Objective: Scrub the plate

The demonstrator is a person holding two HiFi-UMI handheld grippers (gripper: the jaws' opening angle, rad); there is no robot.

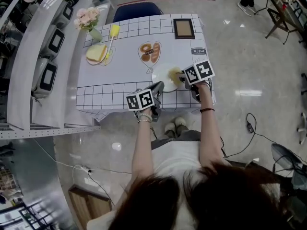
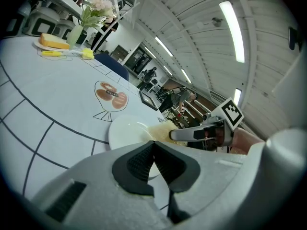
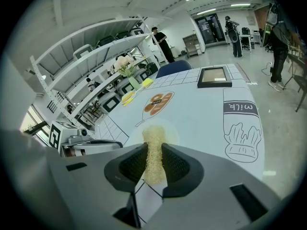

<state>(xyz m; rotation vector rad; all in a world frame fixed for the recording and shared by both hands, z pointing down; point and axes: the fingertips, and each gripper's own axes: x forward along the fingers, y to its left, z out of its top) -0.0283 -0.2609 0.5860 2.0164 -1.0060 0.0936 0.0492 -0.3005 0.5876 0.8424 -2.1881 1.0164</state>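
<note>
Setting: large indoor lab or recording hall, not a home. A polished floor [image 1: 249,56] marked with a red tape line [image 1: 163,0] and strewn with cables [image 1: 249,126] is recorded, with long white shelving [image 1: 29,66] stocked with identical boxed appliances [image 1: 48,76]. A staged table [image 1: 124,87] under a printed cloth, ceiling strip lights [image 2: 231,30] and standing people [image 3: 160,42] at distant equipment are also noted.
</note>
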